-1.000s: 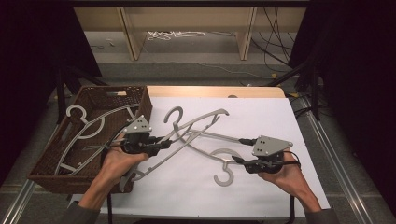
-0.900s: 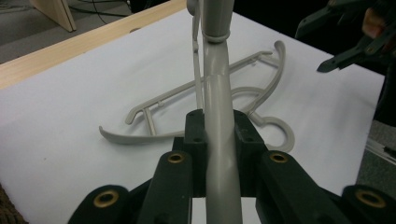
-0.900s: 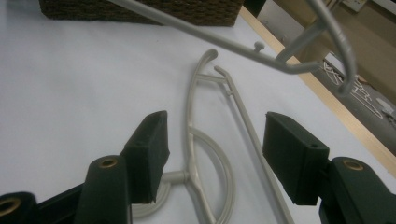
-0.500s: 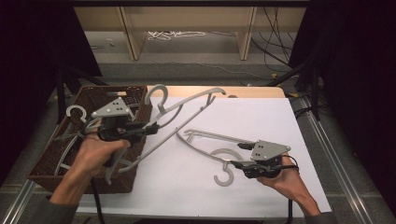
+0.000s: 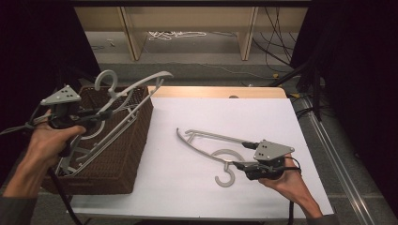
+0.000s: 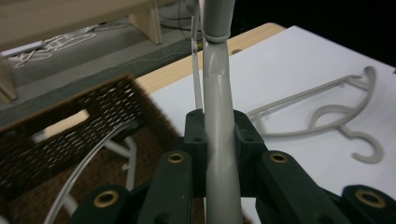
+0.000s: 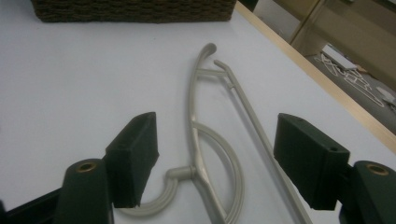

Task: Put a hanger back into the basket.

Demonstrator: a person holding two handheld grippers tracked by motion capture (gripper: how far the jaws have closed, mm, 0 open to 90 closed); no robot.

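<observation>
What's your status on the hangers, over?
Left gripper shut on raised hanger above wicker basket. Right gripper open, jaws just widened, straddling second hanger flat on white sheet. Nothing in the way.

— What do the tools look like?
— The left gripper point(image 5: 101, 112) and the right gripper point(image 5: 237, 165) are black, and each carries a grey three-cornered plate with small dark dots on top. A black cable trails from each.
— And close up?
— Dark green-black jaws with square, flat pads point(image 7: 135, 156), brass-coloured rivets at the pivots, and small screw holes in the pad blocks.
— Clothing?
— A grey sleeve point(image 5: 19, 211) ends at the left forearm; hands are bare.
</observation>
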